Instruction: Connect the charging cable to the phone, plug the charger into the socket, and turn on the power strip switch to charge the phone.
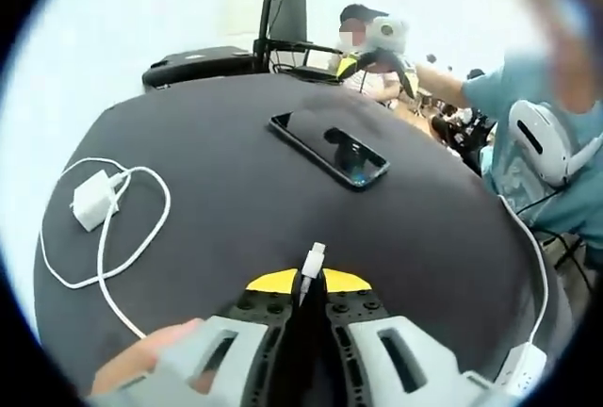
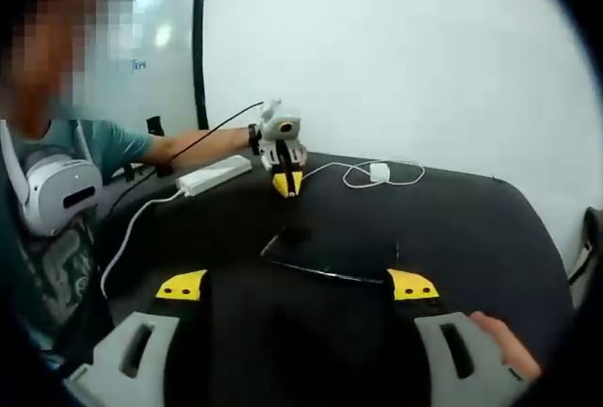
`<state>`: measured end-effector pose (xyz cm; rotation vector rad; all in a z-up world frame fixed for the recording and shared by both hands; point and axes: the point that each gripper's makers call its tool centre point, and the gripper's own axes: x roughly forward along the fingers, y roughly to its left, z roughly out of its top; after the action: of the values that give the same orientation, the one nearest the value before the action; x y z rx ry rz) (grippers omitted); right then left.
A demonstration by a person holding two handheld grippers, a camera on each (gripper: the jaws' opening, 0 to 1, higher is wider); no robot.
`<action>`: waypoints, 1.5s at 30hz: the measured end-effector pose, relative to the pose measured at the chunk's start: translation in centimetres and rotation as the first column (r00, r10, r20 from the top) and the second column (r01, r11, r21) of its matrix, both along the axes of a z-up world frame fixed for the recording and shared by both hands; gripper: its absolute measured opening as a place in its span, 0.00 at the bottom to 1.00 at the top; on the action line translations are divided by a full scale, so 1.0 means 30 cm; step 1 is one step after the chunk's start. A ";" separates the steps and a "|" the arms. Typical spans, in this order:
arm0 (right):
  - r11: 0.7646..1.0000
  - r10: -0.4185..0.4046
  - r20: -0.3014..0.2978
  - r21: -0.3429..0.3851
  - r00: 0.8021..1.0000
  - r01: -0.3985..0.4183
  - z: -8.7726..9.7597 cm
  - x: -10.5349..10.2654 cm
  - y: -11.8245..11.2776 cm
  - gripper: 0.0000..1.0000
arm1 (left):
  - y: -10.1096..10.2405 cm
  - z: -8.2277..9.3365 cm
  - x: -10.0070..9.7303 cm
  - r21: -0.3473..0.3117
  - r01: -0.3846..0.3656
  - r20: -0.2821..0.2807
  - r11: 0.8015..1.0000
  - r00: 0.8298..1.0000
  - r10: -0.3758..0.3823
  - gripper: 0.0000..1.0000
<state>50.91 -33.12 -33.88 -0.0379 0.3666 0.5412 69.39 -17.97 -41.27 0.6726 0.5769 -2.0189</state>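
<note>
The black counter (image 1: 217, 237) carries the phone (image 1: 328, 148), lying flat with its long axis slanting away from the left tool (image 1: 311, 280), which pinches the cable's connector (image 1: 313, 264). The right tool (image 2: 300, 286), jaws spread, is nearer, just before the phone. Charger (image 1: 92, 200) lies left; power strip (image 2: 213, 175) well apart.

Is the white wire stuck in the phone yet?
Not yet. The left tool pinches the cable plug, while the phone lies apart on the black table.
</note>
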 end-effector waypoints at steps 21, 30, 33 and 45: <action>0.999 -0.049 0.056 0.015 0.997 0.048 0.001 -0.005 -0.062 0.69 | 0.108 0.023 -0.116 0.137 -0.264 0.254 0.955 0.941 0.224 0.02; 0.998 -0.049 0.071 0.033 0.996 0.047 0.002 -0.061 -0.069 0.67 | 0.128 0.008 -0.170 0.155 -0.259 0.273 0.953 0.939 0.211 0.02; 0.998 -0.048 0.078 0.035 0.996 0.045 0.008 -0.075 -0.067 0.67 | 0.123 0.008 -0.160 0.156 -0.274 0.281 0.949 0.933 0.223 0.01; 0.998 -0.052 0.091 0.049 0.994 0.048 0.008 -0.075 -0.068 0.66 | 0.132 -0.005 -0.200 0.073 -0.151 0.281 0.986 0.951 0.125 0.12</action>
<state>48.64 -35.16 -33.64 -0.0091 0.2637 0.4967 63.39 -14.03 -41.41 0.9274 0.5380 -1.7383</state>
